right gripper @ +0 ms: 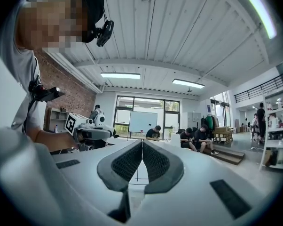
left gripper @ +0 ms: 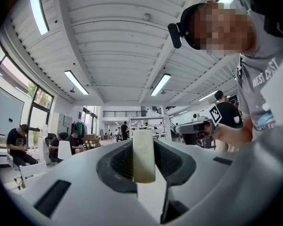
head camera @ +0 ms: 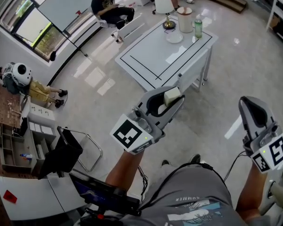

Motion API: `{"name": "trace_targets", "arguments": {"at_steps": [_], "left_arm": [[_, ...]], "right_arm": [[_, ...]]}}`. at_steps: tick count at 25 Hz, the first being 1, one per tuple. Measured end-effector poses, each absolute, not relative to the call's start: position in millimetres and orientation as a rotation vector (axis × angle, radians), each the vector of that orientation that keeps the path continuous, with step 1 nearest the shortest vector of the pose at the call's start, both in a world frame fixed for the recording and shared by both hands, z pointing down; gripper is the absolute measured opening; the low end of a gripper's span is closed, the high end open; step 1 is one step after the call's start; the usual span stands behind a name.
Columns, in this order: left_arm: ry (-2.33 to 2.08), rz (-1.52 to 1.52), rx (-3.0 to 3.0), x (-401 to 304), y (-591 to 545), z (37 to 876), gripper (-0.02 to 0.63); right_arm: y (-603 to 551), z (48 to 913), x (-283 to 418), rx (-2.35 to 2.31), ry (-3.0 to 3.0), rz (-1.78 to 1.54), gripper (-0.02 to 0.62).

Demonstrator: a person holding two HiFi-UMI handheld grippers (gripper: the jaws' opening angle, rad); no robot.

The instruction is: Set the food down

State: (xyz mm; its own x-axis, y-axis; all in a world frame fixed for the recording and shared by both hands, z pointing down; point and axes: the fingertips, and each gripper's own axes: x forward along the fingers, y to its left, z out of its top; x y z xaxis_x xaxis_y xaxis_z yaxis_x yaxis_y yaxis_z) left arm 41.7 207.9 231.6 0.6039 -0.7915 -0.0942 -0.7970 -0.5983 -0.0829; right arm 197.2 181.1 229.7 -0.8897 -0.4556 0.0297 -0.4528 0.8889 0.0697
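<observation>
A pale cream block of food (head camera: pixel 172 96) sits between the jaws of my left gripper (head camera: pixel 177 98), which is shut on it and held at chest height, pointing toward the white table (head camera: pixel 151 55). In the left gripper view the food (left gripper: pixel 144 157) stands upright between the dark pads. My right gripper (head camera: pixel 248 100) is raised at the right, its jaws shut with nothing between them, and the right gripper view shows the pads (right gripper: pixel 127 161) meeting. The table carries a lamp (head camera: pixel 165 6), a white canister (head camera: pixel 184 20), a green bottle (head camera: pixel 198 26) and a small plate (head camera: pixel 174 36) at its far end.
The table stands on a glossy floor a step ahead. A low shelf unit (head camera: pixel 19 145) and a black chair (head camera: pixel 66 152) are at the left. A seated person (head camera: pixel 106 6) is beyond the table. Another person (head camera: pixel 24 81) sits by the window.
</observation>
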Motion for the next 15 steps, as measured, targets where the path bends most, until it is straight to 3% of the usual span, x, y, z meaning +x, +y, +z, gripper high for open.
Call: {"name": "trace_targets", "arguments": {"at_steps": [8,15], "left_arm": [[1.386,0.045,-2.715,62,171,244,0.104],[1.356,0.017,-2.751,37,142,255,0.105]], "right_arm": [[138,239,211,0.682,-3.022,-0.058,0.007],[110,251,186,0.738,-3.017,-0.033,0.008]]}}
